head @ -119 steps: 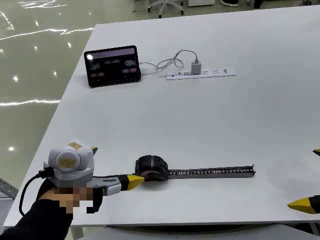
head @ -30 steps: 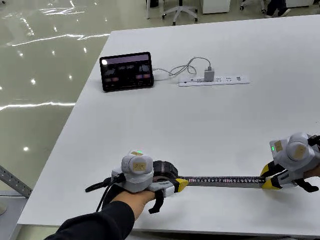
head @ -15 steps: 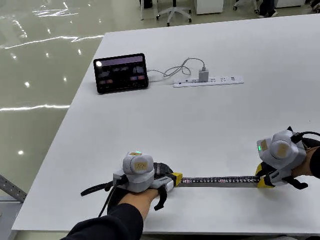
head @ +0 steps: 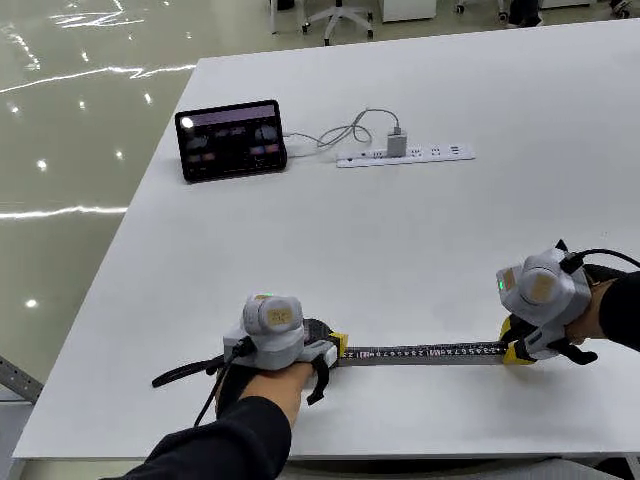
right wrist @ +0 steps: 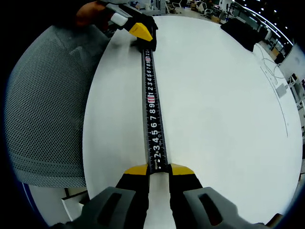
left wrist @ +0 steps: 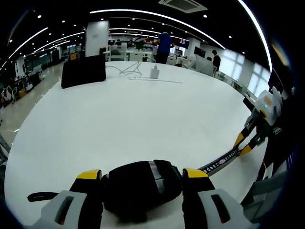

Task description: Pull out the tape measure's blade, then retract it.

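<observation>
Your left gripper (head: 336,346) is closed around the black tape measure case (left wrist: 143,183), with one yellow tip on each side of it. The case sits on the white counter (head: 400,240), close to the near edge and left of centre. The blade (head: 420,351) is out and lies flat on the counter, running right to your right gripper (head: 514,350). That gripper's jaws are pinched narrow on the blade's end, at the low numbers. On the far side, a tablet (head: 231,139) stands to the left and a power strip (head: 405,154) lies to its right. A cable (head: 330,130) runs between them.
</observation>
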Demonstrator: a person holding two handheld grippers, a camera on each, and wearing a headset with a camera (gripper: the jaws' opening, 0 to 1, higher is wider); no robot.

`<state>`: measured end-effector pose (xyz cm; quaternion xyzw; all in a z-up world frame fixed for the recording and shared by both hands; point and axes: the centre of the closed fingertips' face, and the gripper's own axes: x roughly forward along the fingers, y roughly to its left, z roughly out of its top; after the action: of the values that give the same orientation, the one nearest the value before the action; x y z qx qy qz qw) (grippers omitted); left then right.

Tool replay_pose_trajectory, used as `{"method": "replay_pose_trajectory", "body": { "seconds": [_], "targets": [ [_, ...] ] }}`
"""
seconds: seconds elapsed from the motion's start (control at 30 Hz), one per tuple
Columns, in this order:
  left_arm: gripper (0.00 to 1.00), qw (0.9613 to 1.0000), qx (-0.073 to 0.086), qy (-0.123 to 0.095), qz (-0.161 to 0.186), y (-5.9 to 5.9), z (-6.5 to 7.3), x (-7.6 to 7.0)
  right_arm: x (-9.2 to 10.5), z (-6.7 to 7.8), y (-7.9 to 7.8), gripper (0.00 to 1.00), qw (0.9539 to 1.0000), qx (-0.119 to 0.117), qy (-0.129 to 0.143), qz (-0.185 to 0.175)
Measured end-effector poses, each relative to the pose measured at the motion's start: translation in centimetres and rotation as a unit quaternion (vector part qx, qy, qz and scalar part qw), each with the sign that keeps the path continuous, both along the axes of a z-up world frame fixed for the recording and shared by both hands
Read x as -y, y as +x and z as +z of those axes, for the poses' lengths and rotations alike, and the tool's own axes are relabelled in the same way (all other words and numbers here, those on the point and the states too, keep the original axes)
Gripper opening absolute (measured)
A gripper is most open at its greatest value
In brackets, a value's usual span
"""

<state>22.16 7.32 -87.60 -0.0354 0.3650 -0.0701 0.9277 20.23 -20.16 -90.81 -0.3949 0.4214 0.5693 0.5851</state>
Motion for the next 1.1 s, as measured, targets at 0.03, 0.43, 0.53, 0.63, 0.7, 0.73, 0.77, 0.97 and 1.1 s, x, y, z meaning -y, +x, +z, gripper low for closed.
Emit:
{"method": "replay_pose_trajectory", "body": {
  "seconds": [0.03,0.43,0.53,0.63,0.7,0.73,0.77,0.97,1.1],
  "targets": [
    [0.64,1.0,0.001,0.001,-0.002,-0.1,0.0,-0.04,0.02,-0.06,0.03,0.11,1.0,0.002,0.002,0.008],
    [0.63,0.9996,-0.001,0.023,-0.014,-0.15,-0.07,-0.07,-0.46,0.41,-0.4,0.11,1.0,-0.001,0.007,-0.002],
    [0.62,0.9995,-0.003,0.027,-0.015,-0.21,-0.11,-0.08,-0.46,0.53,-0.6,0.1,0.9999,0.007,0.011,0.001],
    [0.62,0.9994,-0.004,0.03,-0.017,-0.24,-0.13,-0.05,-0.54,0.62,-0.6,0.1,0.9997,0.004,0.019,-0.012],
    [0.62,0.9994,-0.003,0.029,-0.016,-0.25,-0.11,-0.06,-0.64,0.63,-0.65,0.1,0.9998,0.005,0.016,-0.008],
    [0.62,0.9994,-0.004,0.029,-0.016,-0.24,-0.1,-0.06,-0.69,0.64,-0.67,0.1,0.9998,0.005,0.015,-0.008],
    [0.62,0.9994,-0.004,0.029,-0.016,-0.27,-0.09,-0.04,-0.7,0.66,-0.68,0.1,0.9999,0.005,0.014,-0.008],
    [0.62,0.9995,-0.001,0.028,-0.017,-0.32,-0.04,0.01,-0.77,0.71,-0.73,0.11,0.9998,0.005,0.017,-0.011],
    [0.62,0.9995,-0.002,0.027,-0.017,-0.32,-0.05,0.0,-0.87,0.72,-0.7,0.11,0.9998,0.009,0.017,-0.009]
  ]
}}
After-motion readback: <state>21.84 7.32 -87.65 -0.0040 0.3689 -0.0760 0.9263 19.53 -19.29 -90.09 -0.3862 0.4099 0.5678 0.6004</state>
